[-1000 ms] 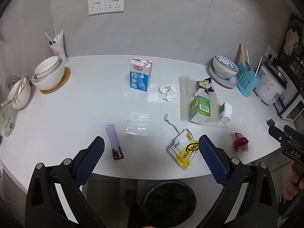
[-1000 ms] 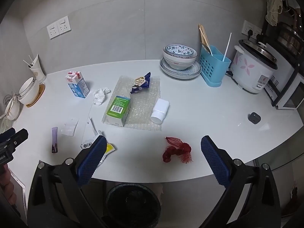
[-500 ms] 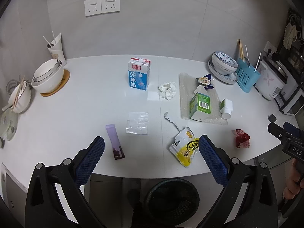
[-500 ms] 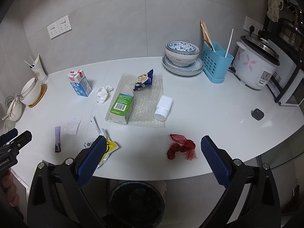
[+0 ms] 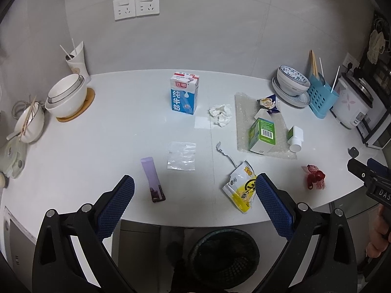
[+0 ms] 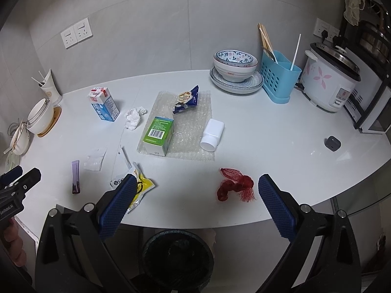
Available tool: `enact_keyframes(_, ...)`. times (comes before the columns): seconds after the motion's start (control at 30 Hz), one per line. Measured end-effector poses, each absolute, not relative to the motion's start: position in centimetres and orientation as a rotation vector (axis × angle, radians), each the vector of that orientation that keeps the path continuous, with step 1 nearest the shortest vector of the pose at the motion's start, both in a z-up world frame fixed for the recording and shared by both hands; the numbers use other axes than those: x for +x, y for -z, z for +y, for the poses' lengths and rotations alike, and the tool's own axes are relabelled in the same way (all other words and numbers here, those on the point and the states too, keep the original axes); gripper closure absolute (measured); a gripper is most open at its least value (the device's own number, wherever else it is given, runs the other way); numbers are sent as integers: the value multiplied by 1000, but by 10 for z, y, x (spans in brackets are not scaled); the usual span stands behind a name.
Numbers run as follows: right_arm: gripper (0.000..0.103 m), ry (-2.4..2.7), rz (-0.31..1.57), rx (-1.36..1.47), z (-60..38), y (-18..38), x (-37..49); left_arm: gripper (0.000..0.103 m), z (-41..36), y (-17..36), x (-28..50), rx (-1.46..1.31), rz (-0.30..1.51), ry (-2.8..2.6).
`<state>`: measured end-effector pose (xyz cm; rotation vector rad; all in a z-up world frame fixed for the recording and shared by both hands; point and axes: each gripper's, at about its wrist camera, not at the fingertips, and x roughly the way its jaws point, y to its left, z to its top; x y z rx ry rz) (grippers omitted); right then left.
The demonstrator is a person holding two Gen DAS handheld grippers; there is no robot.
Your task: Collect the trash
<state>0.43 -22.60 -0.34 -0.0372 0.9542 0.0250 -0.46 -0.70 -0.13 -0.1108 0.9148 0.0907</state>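
Observation:
Trash lies on a white counter [image 5: 110, 134]: a blue milk carton [image 5: 183, 96], crumpled tissue [image 5: 221, 114], green box [image 5: 262, 135] and white bottle [image 5: 295, 138] on bubble wrap [image 6: 190, 144], a blue snack wrapper [image 6: 186, 99], clear plastic bag [image 5: 182, 155], purple wrapper [image 5: 153, 179], yellow packet [image 5: 240, 189], and red net [image 6: 234, 186]. A black bin [image 6: 177, 256] stands below the counter's front edge. My left gripper [image 5: 194, 202] is open and empty, back from the edge. My right gripper [image 6: 194, 202] is open and empty, near the red net.
Stacked bowls [image 5: 67, 96] and a paper cup [image 5: 76, 59] stand at the left. A patterned bowl on plates [image 6: 235, 69], blue utensil holder [image 6: 278, 78] and rice cooker [image 6: 330, 85] stand at the right. A small black object [image 6: 332, 143] lies far right.
Both grippers have drawn back and risen slightly, so the counter looks smaller and farther. Nothing on the counter has moved. Both stay open.

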Motion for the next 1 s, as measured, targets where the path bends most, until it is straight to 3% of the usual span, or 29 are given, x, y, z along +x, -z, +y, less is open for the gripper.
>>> enact_keyframes(1.0, 9, -9, 963, -13, -232, 2, 1, 6, -10, 3, -7, -111, 931, -81)
